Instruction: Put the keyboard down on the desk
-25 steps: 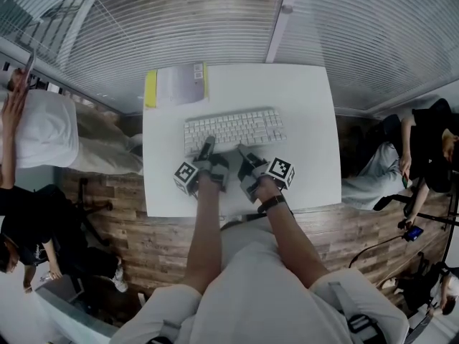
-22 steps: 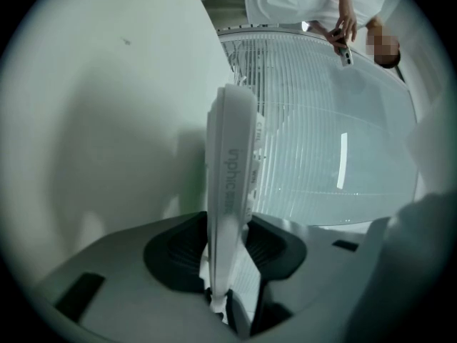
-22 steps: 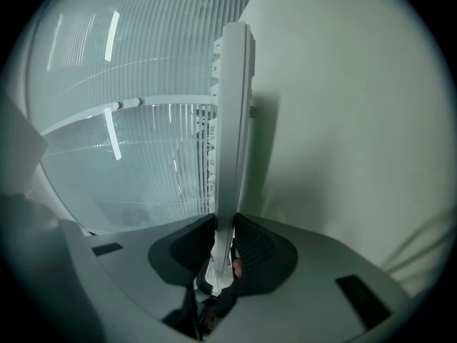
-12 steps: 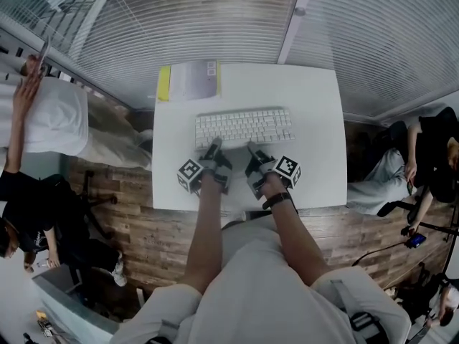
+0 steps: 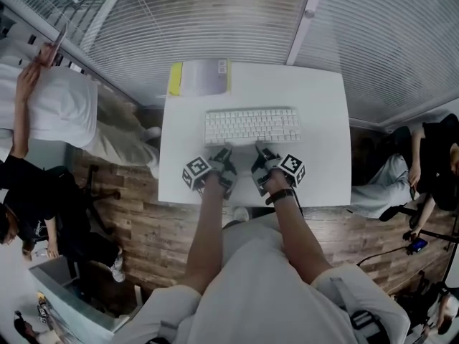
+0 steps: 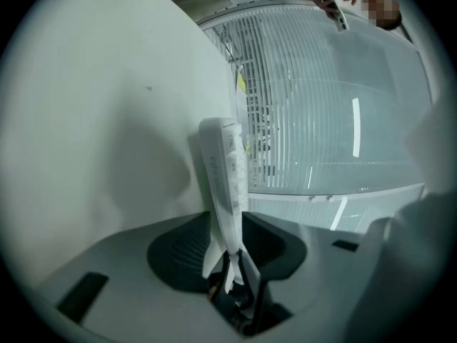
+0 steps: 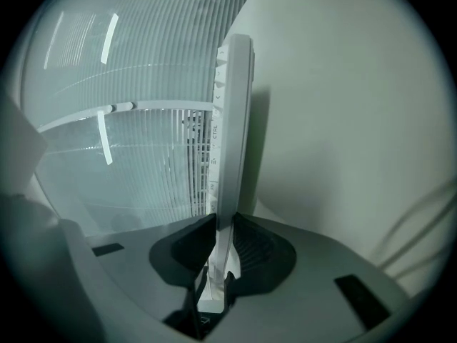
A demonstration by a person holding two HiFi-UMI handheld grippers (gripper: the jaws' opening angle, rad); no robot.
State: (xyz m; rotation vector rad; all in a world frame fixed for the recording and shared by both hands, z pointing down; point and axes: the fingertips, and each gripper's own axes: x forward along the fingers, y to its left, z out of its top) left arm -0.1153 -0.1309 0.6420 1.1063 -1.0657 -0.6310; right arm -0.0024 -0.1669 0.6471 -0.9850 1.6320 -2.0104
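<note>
A white keyboard (image 5: 252,125) lies level over the middle of the white desk (image 5: 323,106), long side across. Whether it rests on the top I cannot tell. My left gripper (image 5: 224,151) is shut on its near edge left of centre. In the left gripper view the keyboard (image 6: 225,184) stands edge-on between the pads of that gripper (image 6: 230,227). My right gripper (image 5: 262,149) holds the near edge just right of centre. Its view shows the keyboard (image 7: 234,120) pinched between the pads of the right gripper (image 7: 223,227), whose jaws have just closed a little further on it.
A grey booklet with a yellow edge (image 5: 201,77) lies at the desk's back left corner. Thin cables (image 7: 421,220) run over the desk on the right. A seated person in white (image 5: 50,106) is left of the desk, another person (image 5: 430,156) right. A ribbed glass wall stands behind.
The keyboard was slightly skewed, its left end nearer me; now it sits square with the desk. The left gripper has moved with that end. The right gripper has barely shifted.
</note>
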